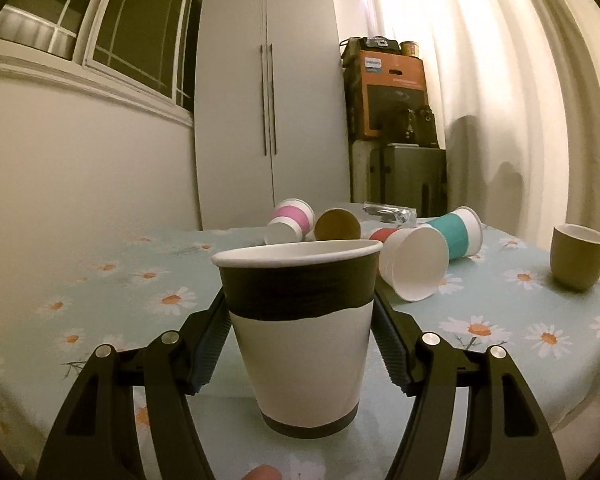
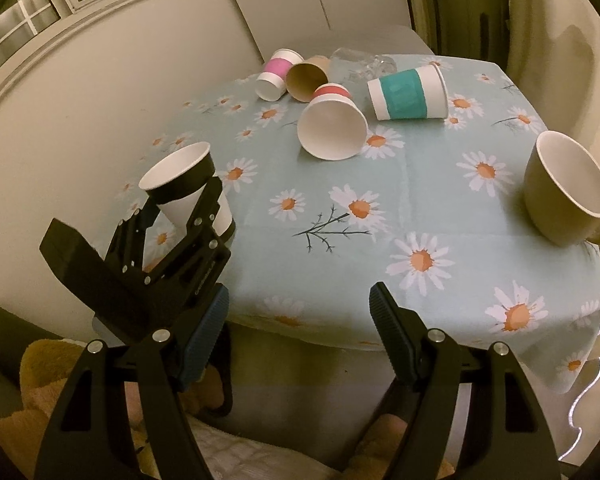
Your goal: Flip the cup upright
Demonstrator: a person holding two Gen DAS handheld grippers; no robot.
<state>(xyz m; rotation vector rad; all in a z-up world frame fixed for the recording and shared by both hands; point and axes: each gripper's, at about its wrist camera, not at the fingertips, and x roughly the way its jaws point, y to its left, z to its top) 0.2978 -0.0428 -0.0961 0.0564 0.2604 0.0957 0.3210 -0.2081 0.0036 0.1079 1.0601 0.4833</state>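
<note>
- Our left gripper (image 1: 300,312) has its jaws on either side of the black-banded white paper cup (image 1: 300,328), up by the dark band. From its own camera the ribbed blue pads (image 1: 210,344) look to touch the wall or sit a hair off it, and we cannot tell which.
- The cup stands mouth up. In the left wrist view its dark base looks to rest on the daisy-print light blue tablecloth (image 1: 100,280), near the table's near-left edge.
- Our right gripper (image 2: 298,332) hangs spread and empty, off the near edge of the table.
- Further back lie four more paper cups on their sides: a red-banded one (image 2: 332,128), a teal-banded one (image 2: 408,94), a pink-banded one (image 2: 278,74) and a brown one (image 2: 308,78). An olive ceramic mug (image 2: 564,192) stands upright at the right.
- We judge this cup nearly done, and the risks are these: a pad dragging on the thin wall as the jaws part could tip it; a hard squeeze could dent it; and the table edge is near enough that a tipped cup might roll off.
</note>
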